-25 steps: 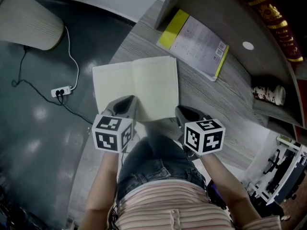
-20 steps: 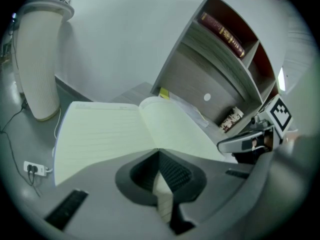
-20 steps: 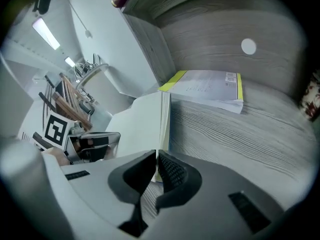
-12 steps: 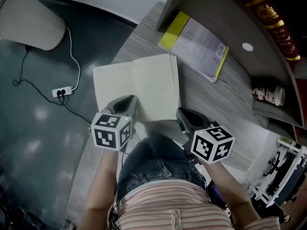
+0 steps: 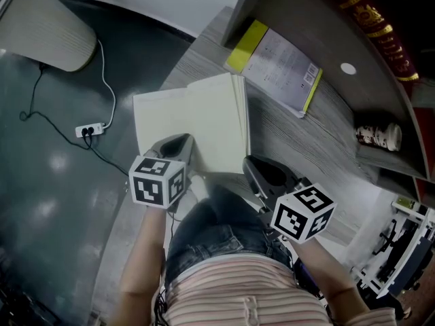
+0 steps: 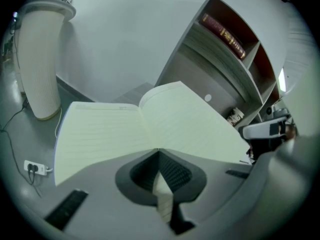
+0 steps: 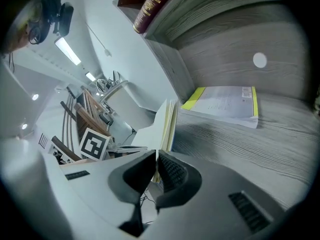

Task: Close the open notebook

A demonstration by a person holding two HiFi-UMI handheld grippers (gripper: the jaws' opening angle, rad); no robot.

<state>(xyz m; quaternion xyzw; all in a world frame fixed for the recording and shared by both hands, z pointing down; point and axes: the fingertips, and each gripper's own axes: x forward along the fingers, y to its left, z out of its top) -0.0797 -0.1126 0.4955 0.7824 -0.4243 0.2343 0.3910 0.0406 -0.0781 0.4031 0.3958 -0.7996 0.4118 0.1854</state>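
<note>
Closest in, the left gripper point(image 6: 159, 156) has its jaws pinched together on the near edge of the notebook point(image 5: 183, 117), right about where the spine crease ends. That pins that end down on the worktop point(image 5: 292, 141). The right gripper point(image 7: 154, 158) is clamped tight too, on the bottom edge of the right-hand half point(image 7: 167, 119). That half stands up almost on edge while the left page lies flat. The notebook sits at the near edge of the worktop, just in front of the person.

So this looks like the fold-over, roughly halfway done. To do it well, the right hand should swing the raised half in an arc around the spine, over toward the left page. Tugging it toward the person would likely drag the whole notebook. The left jaws sit where the halves will meet, so they probably need to let go and back out first, or a page gets creased. The sheets are fanning a bit, so slow is better.

Count: 2 grippers and 1 notebook. Further back there's 1 book with a yellow spine point(image 5: 275, 63) and 1 cup point(image 5: 377, 136). There's also 1 red book point(image 7: 155, 4) up on the shelf and 1 power strip point(image 5: 88, 129) on the floor.
</note>
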